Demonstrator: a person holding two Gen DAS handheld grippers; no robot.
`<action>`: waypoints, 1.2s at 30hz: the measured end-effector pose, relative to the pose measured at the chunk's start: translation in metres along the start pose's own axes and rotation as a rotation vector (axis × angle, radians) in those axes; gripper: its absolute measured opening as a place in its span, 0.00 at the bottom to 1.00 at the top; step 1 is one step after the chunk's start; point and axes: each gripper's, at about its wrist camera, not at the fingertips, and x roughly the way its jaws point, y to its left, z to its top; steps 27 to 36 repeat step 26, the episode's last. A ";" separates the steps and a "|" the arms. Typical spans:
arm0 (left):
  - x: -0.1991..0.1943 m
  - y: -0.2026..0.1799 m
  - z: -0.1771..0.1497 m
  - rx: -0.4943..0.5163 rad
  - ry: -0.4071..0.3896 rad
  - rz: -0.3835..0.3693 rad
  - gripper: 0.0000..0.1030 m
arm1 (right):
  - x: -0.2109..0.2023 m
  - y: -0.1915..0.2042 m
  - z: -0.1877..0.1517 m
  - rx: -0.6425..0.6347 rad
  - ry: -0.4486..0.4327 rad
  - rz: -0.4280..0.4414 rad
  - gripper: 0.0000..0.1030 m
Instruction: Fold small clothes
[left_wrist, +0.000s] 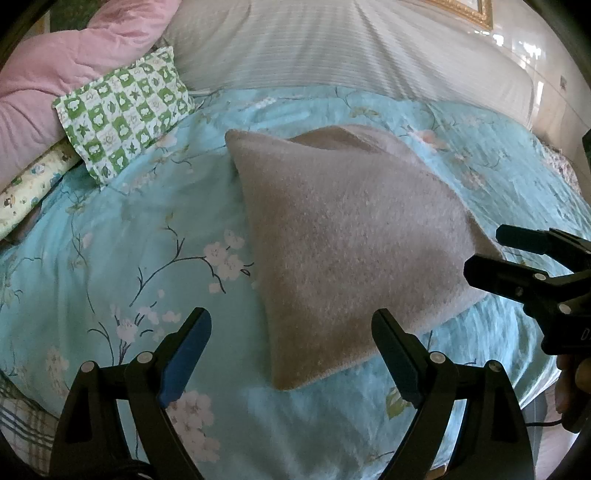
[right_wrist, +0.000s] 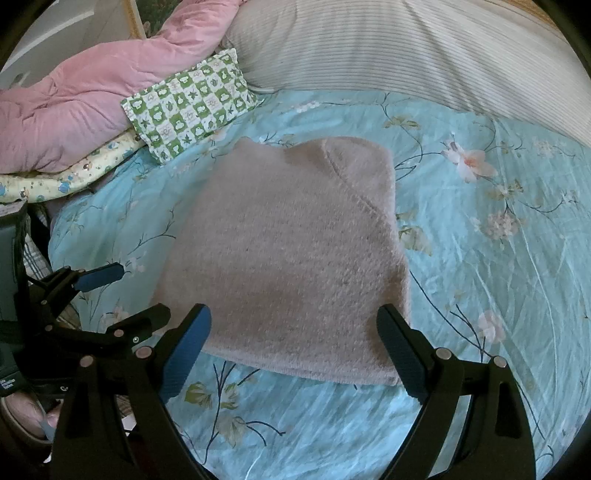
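A folded pale pink-beige knitted garment (left_wrist: 343, 236) lies flat on the light blue floral bedsheet (left_wrist: 147, 229); it also shows in the right wrist view (right_wrist: 291, 266). My left gripper (left_wrist: 291, 332) is open and empty, its jaws wide apart just before the garment's near corner. My right gripper (right_wrist: 293, 328) is open and empty, its jaws astride the garment's near edge without gripping it. The right gripper also shows at the right edge of the left wrist view (left_wrist: 484, 251), and the left gripper at the left of the right wrist view (right_wrist: 140, 291).
A green-and-white checked pillow (left_wrist: 125, 110) and a pink quilt (left_wrist: 55, 74) lie at the back left. A white striped cover (left_wrist: 332, 48) lies across the far side of the bed. A yellow patterned cloth (right_wrist: 74, 173) lies under the pillow.
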 end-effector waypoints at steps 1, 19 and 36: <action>0.000 0.000 0.000 0.000 -0.001 0.001 0.87 | 0.000 0.000 0.001 0.000 0.000 -0.001 0.89; 0.002 0.008 0.017 -0.007 -0.033 0.021 0.87 | 0.002 -0.003 0.008 0.006 -0.016 -0.004 0.89; 0.007 0.019 0.025 -0.043 -0.030 0.031 0.87 | 0.005 -0.013 0.015 0.018 -0.021 -0.006 0.89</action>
